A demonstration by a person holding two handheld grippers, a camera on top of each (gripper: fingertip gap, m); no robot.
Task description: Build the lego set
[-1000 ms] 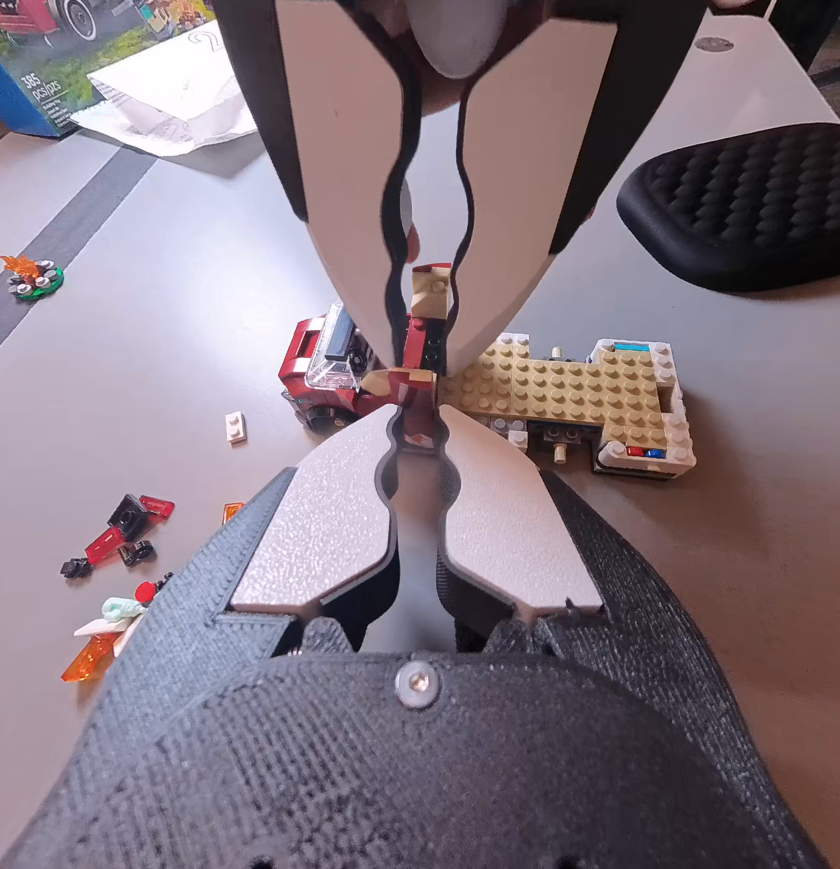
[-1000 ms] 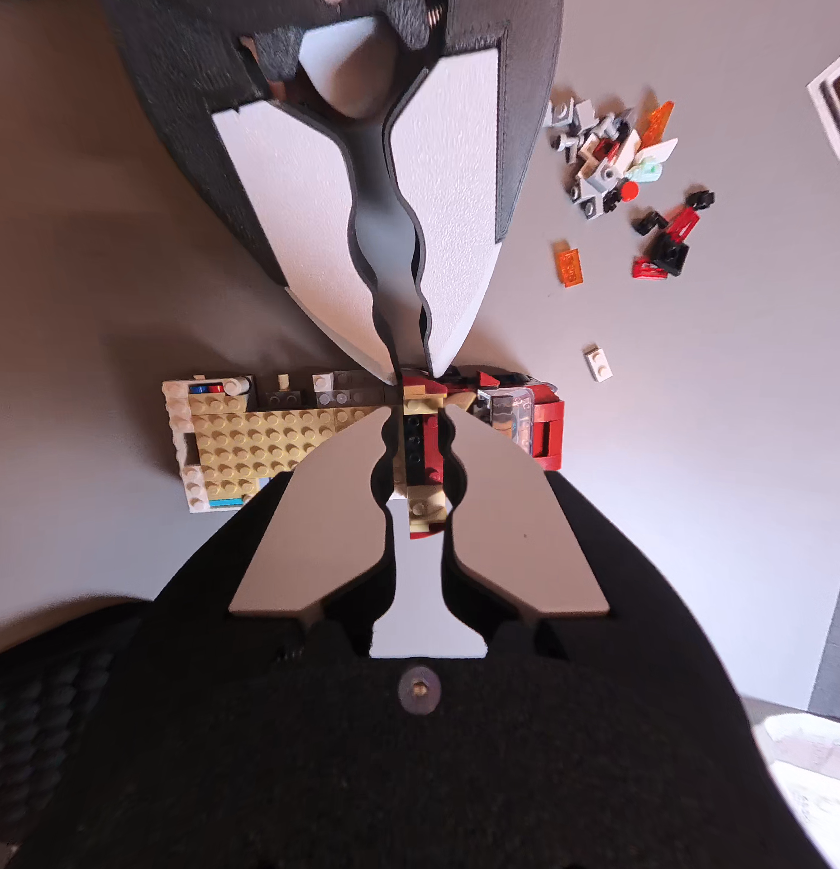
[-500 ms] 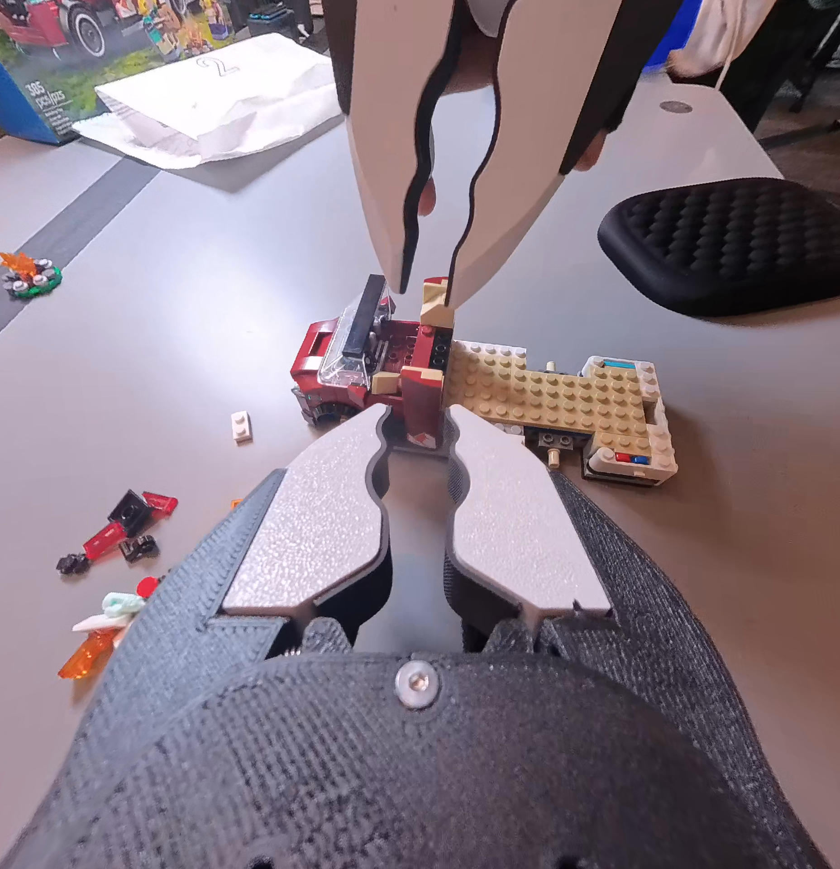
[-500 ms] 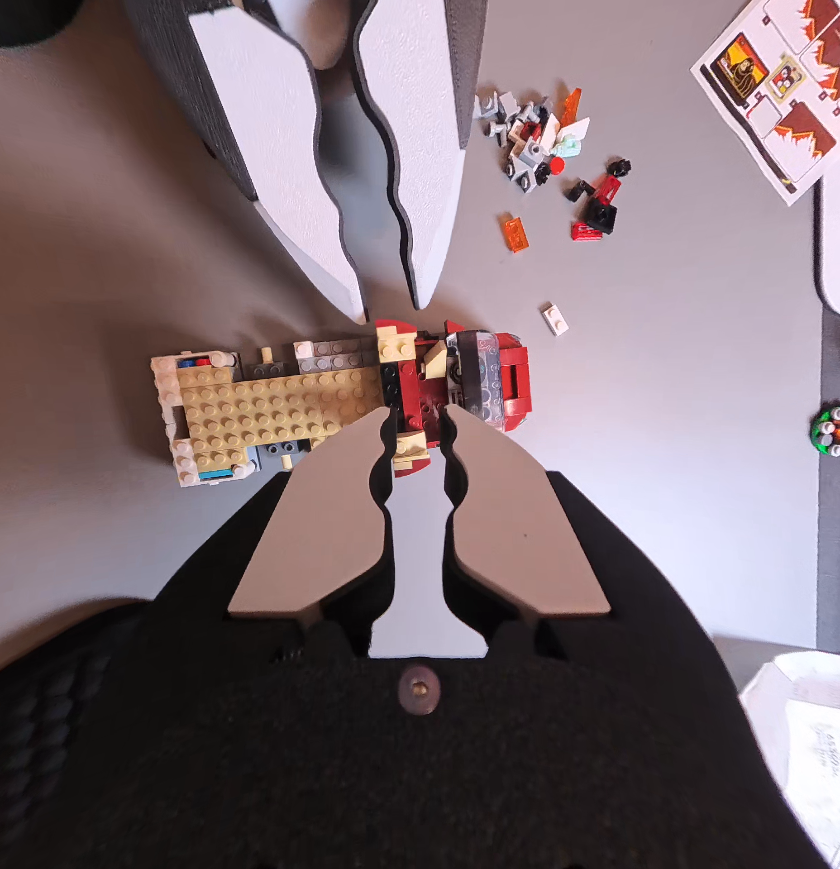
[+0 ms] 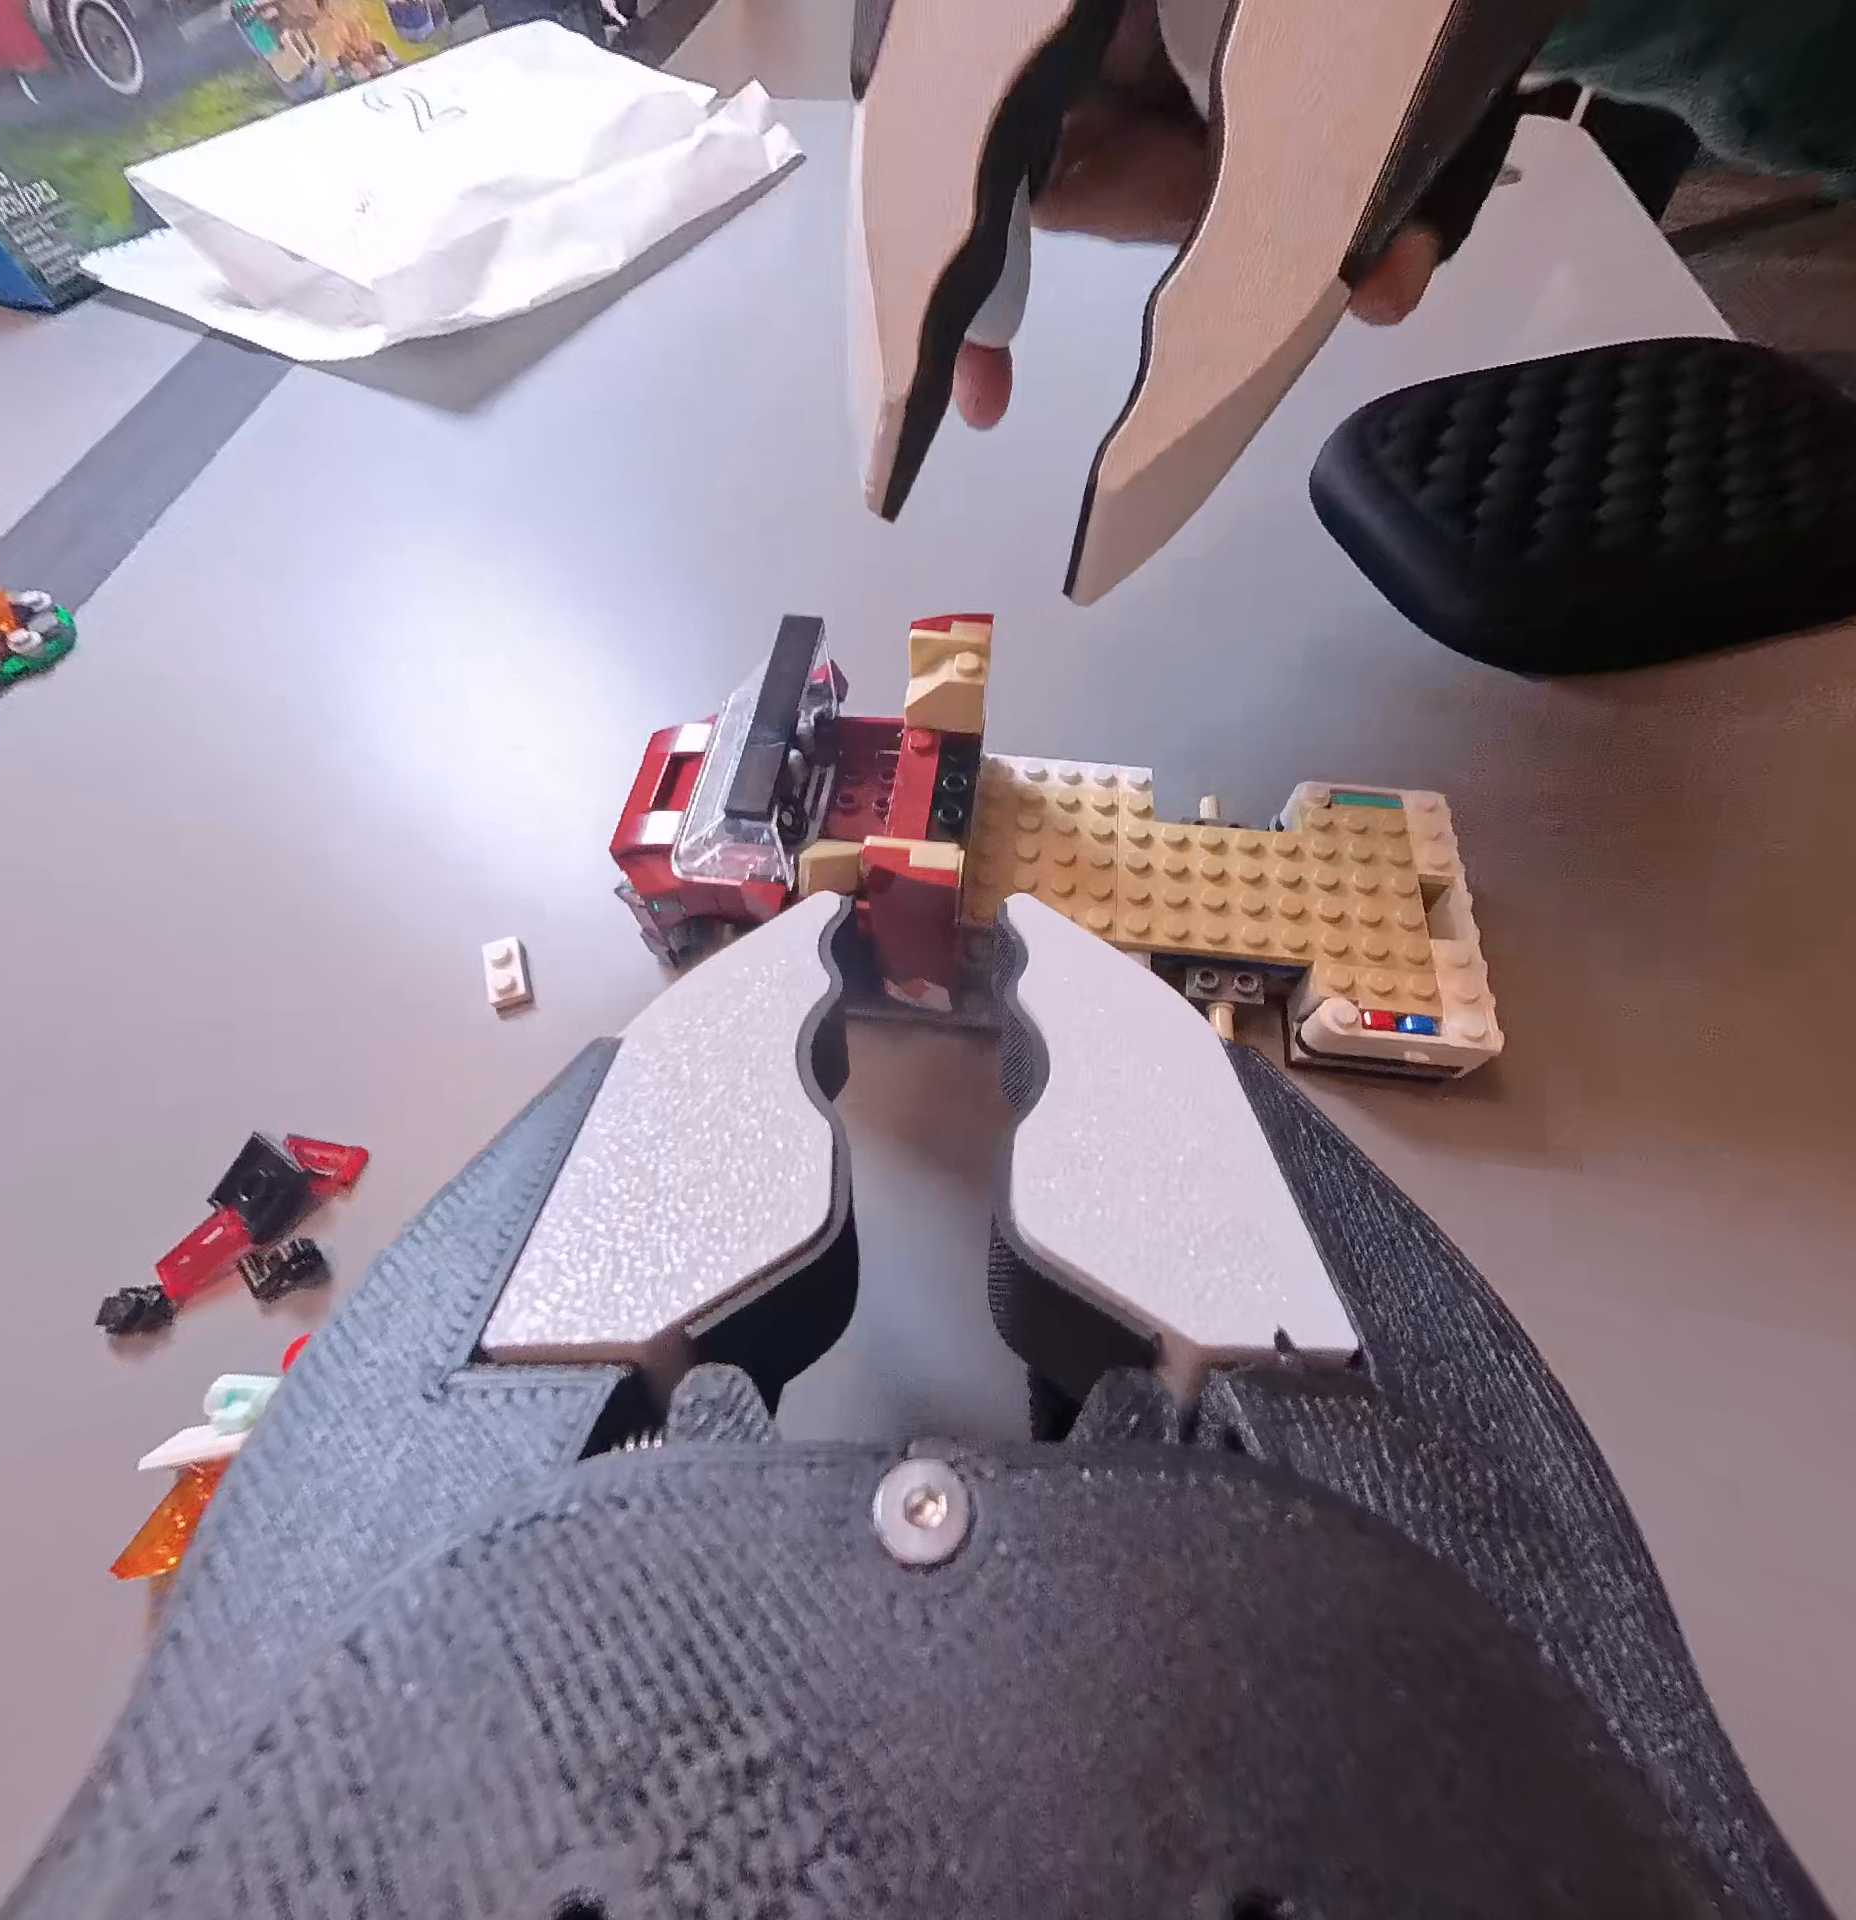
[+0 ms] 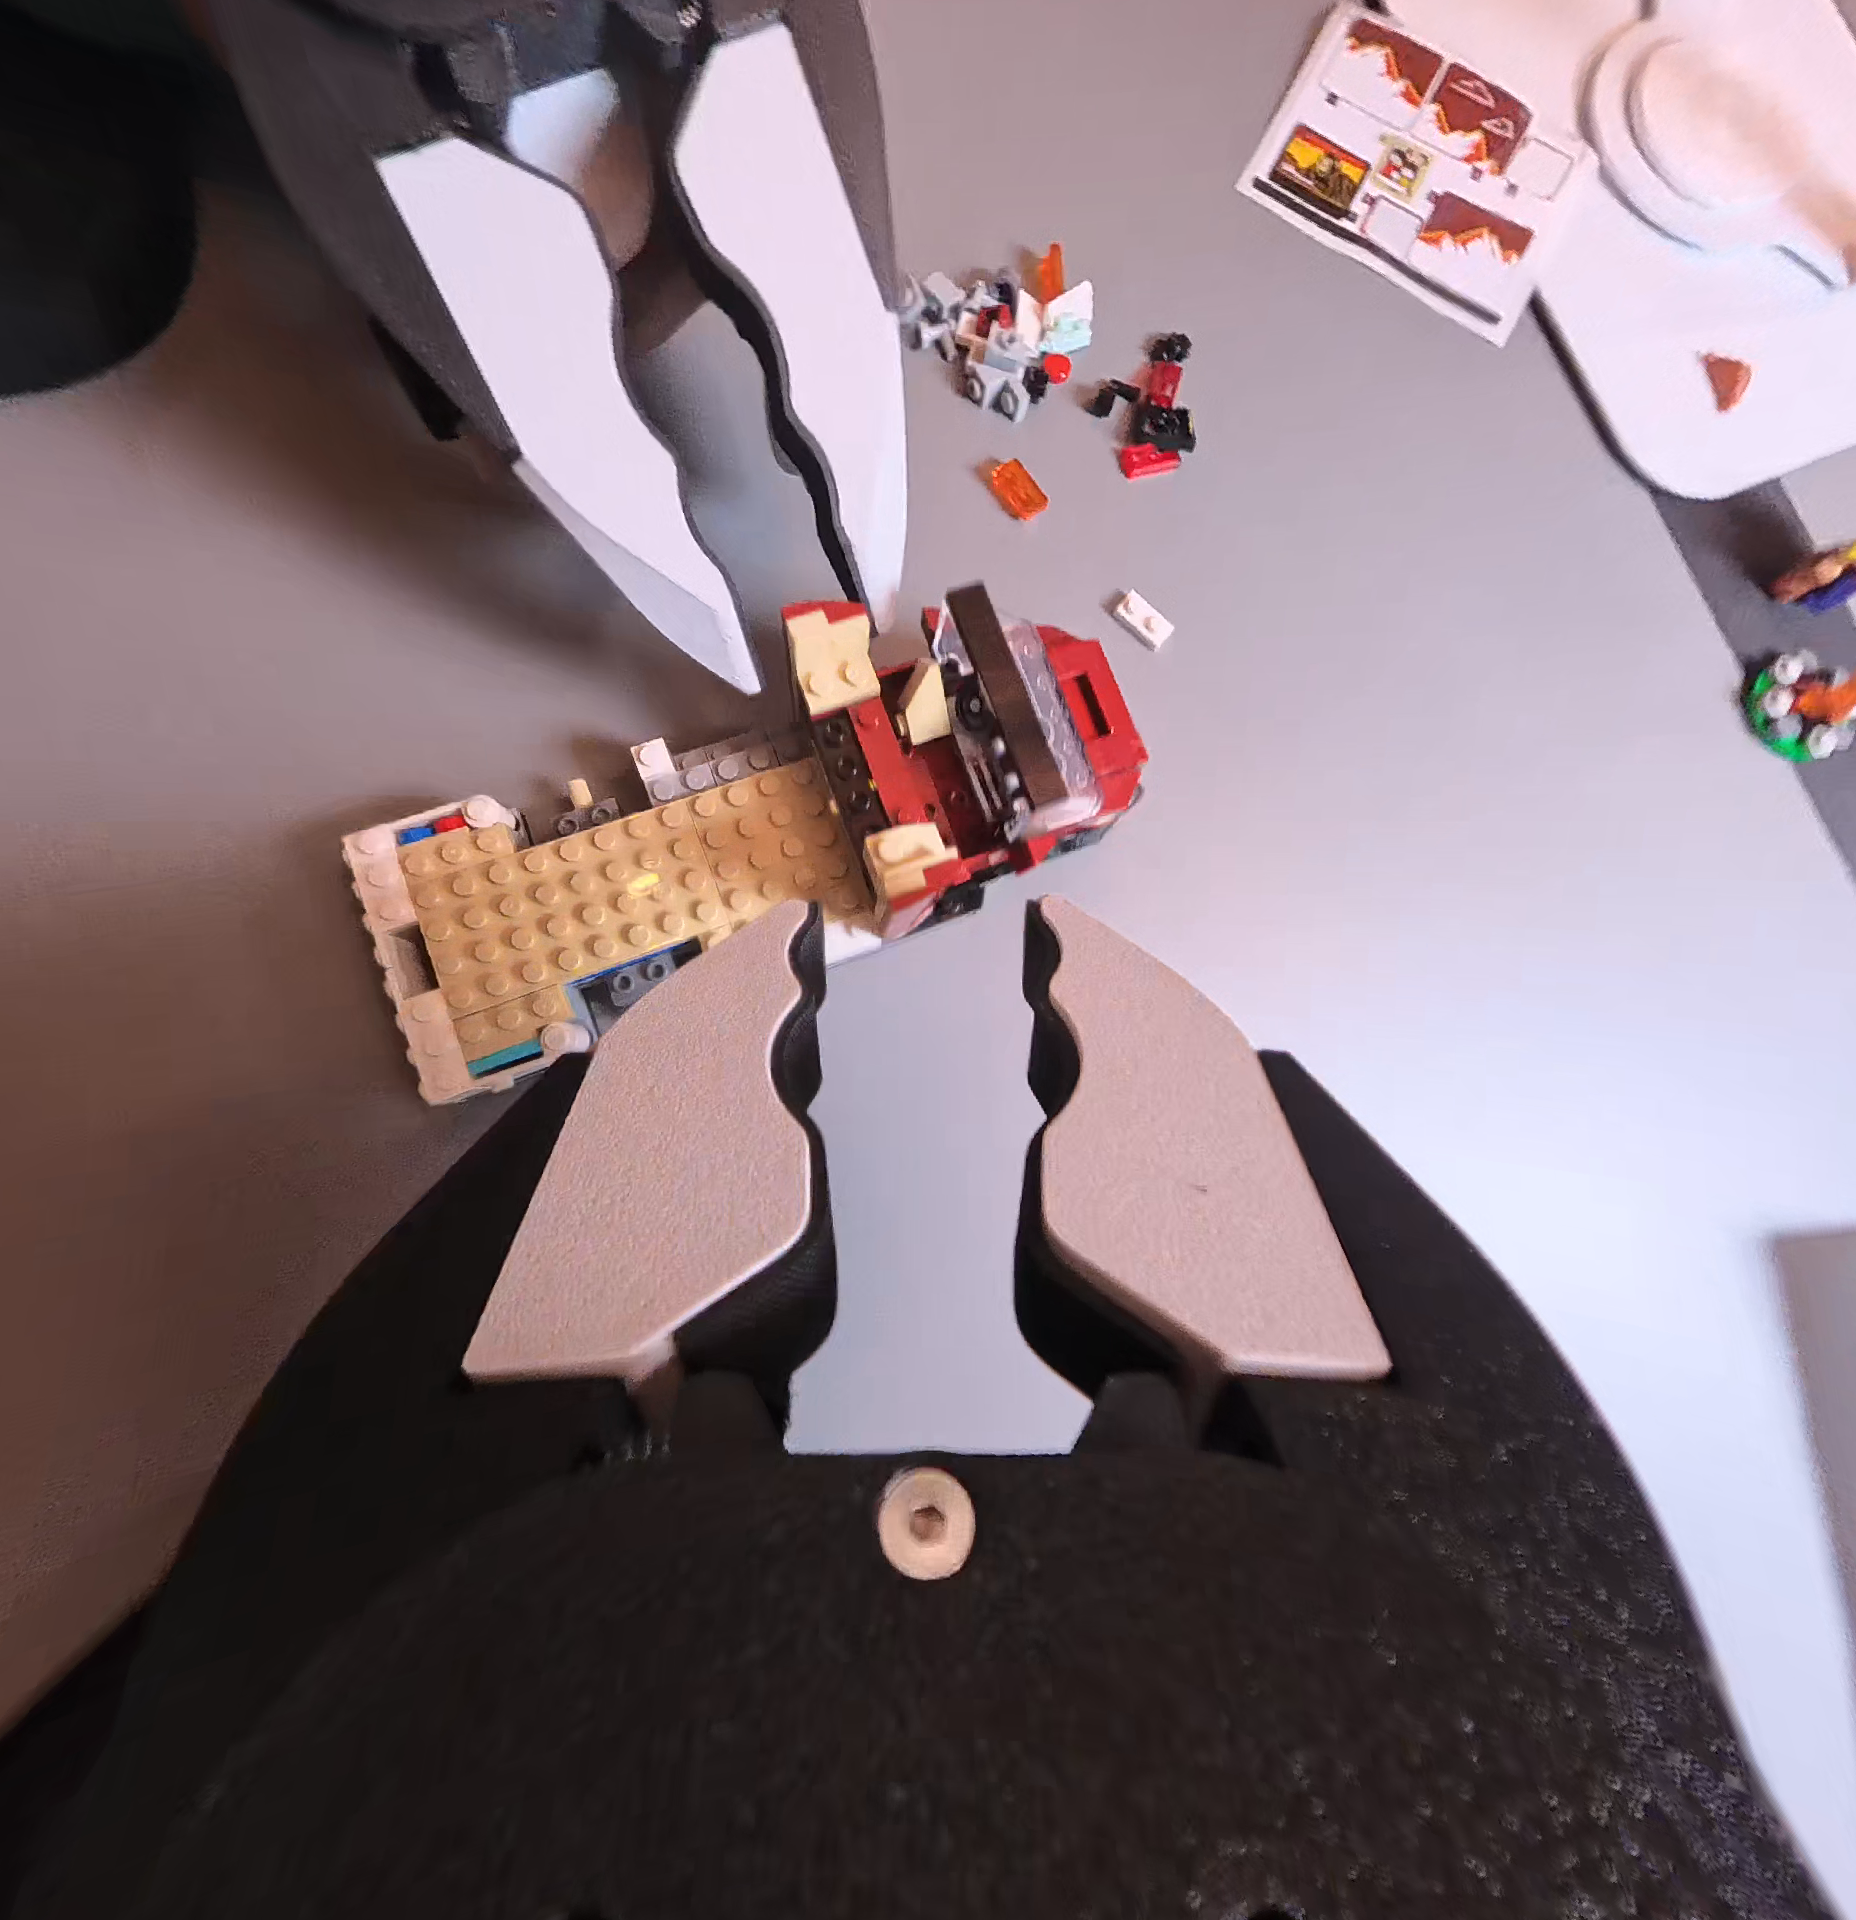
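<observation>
the truck model (image 5: 1007, 852) lies lengthwise across both parted, empty grippers; left gripper (image 5: 924, 914) is nearer, its tips flanking the red cab (image 5: 799, 810); right gripper (image 6: 924, 914) hangs just short.

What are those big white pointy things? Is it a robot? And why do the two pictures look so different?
There is no robot here. A person holds a tool in each hand, called a hand-held gripper. It has two white fingers that pinch like tongs, and a camera that looks along them. One picture comes from the left hand-held gripper and the other from the right hand-held gripper. That is why each picture also shows the other tool at the top.

On the grey table lies a half-built Lego truck with a red cab and a tan studded bed. Nearby are loose pieces, a white paper bag and a sticker sheet.

Both tools are open and hold nothing. The left one's fingers sit on either side of the truck's red side, and the right one hangs over the truck.
</observation>
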